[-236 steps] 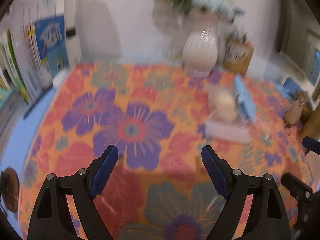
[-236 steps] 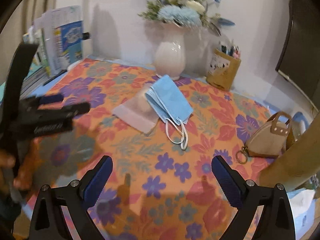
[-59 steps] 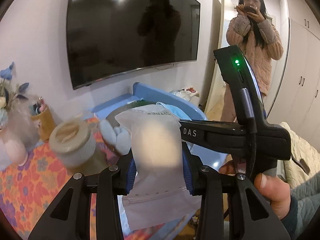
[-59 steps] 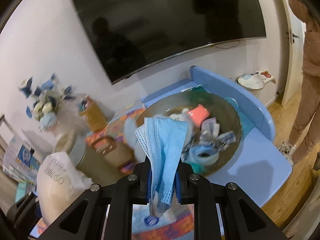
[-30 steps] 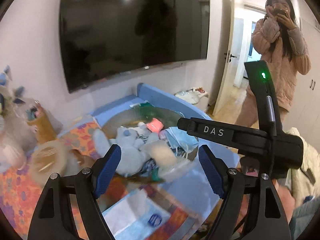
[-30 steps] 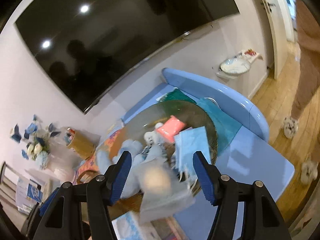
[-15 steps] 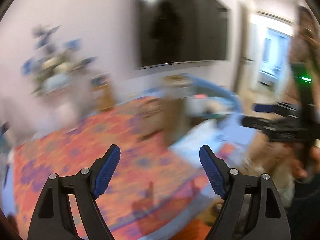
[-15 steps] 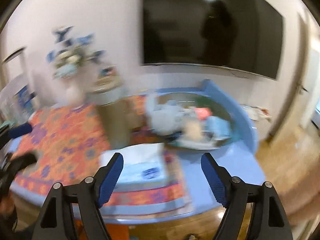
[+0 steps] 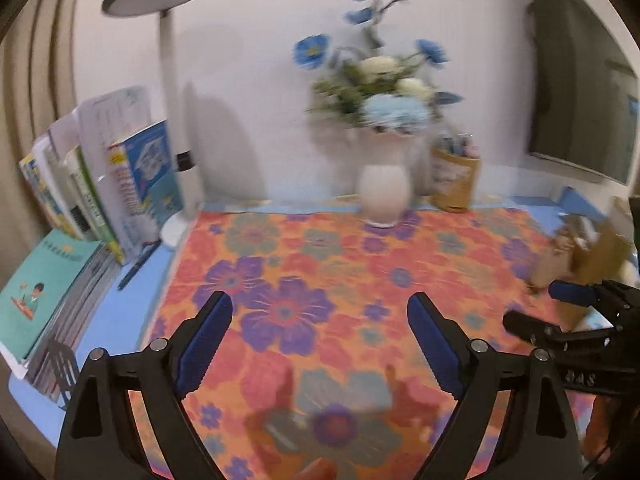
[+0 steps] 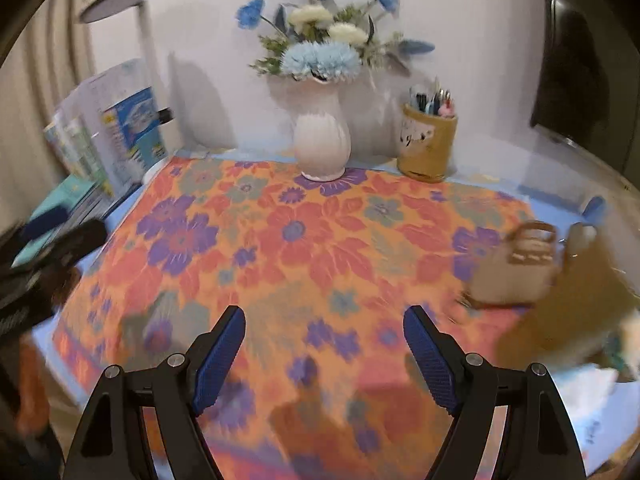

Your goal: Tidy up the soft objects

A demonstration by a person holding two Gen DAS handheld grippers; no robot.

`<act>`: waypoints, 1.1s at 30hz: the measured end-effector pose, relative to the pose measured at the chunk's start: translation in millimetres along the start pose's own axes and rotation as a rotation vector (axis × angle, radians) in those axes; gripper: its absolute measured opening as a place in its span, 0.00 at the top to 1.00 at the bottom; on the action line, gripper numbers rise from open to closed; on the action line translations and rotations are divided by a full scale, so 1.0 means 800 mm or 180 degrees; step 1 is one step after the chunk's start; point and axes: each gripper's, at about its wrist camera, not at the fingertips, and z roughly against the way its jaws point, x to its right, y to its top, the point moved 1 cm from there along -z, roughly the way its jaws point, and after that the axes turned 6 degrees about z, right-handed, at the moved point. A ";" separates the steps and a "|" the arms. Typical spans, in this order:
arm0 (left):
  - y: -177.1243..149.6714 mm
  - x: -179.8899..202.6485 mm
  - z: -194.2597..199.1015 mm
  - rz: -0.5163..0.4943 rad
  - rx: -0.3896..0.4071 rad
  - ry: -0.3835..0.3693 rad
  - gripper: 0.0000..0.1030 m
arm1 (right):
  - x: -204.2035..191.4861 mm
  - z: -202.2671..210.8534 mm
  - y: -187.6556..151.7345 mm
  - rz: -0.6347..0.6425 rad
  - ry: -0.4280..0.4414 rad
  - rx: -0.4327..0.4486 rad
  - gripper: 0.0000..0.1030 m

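My left gripper (image 9: 319,304) hovers over the floral tablecloth (image 9: 360,264), its jaws opening, with nothing between the blue pads. My right gripper (image 10: 324,316) stands open and empty over the same cloth (image 10: 304,240). It also shows at the right edge of the left wrist view as the right gripper (image 9: 568,320). The left gripper (image 10: 52,240) appears blurred at the left edge of the right wrist view. A small beige purse (image 10: 516,268) sits at the cloth's right side. No mask or pouch is in view.
A white vase of blue flowers (image 10: 322,148) and a pen holder (image 10: 427,148) stand at the back by the wall. Books (image 9: 100,192) and a lamp (image 9: 170,92) fill the left. A brown blurred container (image 10: 560,320) and a white packet (image 10: 592,392) sit at the right.
Both grippers have swung away from the bowl of soft things to the floral cloth. The bowl and the standing person have left both views. Both pairs of jaws stand wider.
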 end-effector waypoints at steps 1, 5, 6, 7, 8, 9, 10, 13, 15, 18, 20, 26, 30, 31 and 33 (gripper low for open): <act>-0.004 -0.002 -0.006 0.0006 -0.0031 0.0034 0.14 | -0.004 -0.017 0.009 -0.0055 -0.0014 -0.0006 0.22; -0.025 -0.009 -0.070 0.0113 -0.0306 -0.0019 0.14 | -0.014 -0.085 0.030 -0.0177 -0.0033 -0.0057 0.22; -0.031 -0.009 -0.083 0.0124 -0.0350 -0.0027 0.14 | -0.015 -0.101 0.032 -0.0193 -0.0073 -0.0079 0.22; -0.036 -0.007 -0.093 0.0124 -0.0390 -0.0003 0.14 | -0.014 -0.115 0.033 -0.0211 -0.0128 -0.0103 0.22; -0.041 -0.006 -0.104 0.0123 -0.0426 0.0041 0.14 | -0.012 -0.124 0.033 -0.0230 -0.0162 -0.0128 0.22; -0.046 -0.007 -0.115 0.0132 -0.0459 0.0073 0.14 | -0.011 -0.133 0.032 -0.0234 -0.0196 -0.0164 0.22; -0.050 -0.008 -0.121 0.0137 -0.0490 0.0091 0.14 | -0.011 -0.141 0.031 -0.0236 -0.0235 -0.0206 0.22; -0.063 -0.014 -0.137 0.0210 -0.0621 0.0115 0.14 | -0.009 -0.159 0.027 -0.0234 -0.0357 -0.0305 0.22; -0.064 -0.016 -0.142 0.0233 -0.0689 0.0093 0.14 | -0.009 -0.169 0.024 -0.0235 -0.0391 -0.0381 0.16; -0.067 -0.015 -0.148 0.0215 -0.0740 0.0160 0.14 | -0.006 -0.179 0.018 -0.0301 -0.0386 -0.0518 0.00; -0.069 -0.015 -0.162 0.0208 -0.0933 0.0151 0.14 | 0.001 -0.184 0.014 -0.0392 -0.0418 -0.0572 0.00; -0.071 -0.021 -0.162 0.0290 -0.0939 0.0156 0.14 | -0.001 -0.171 -0.003 -0.0318 -0.0325 -0.0393 0.00; -0.071 -0.012 -0.164 0.0186 -0.0951 0.0266 0.14 | -0.002 -0.172 -0.002 -0.0306 -0.0338 -0.0399 0.00; -0.071 -0.011 -0.163 0.0166 -0.0939 0.0286 0.14 | -0.002 -0.172 -0.002 -0.0305 -0.0338 -0.0400 0.00; -0.071 -0.012 -0.163 0.0151 -0.0933 0.0287 0.14 | -0.001 -0.172 -0.003 -0.0306 -0.0337 -0.0399 0.00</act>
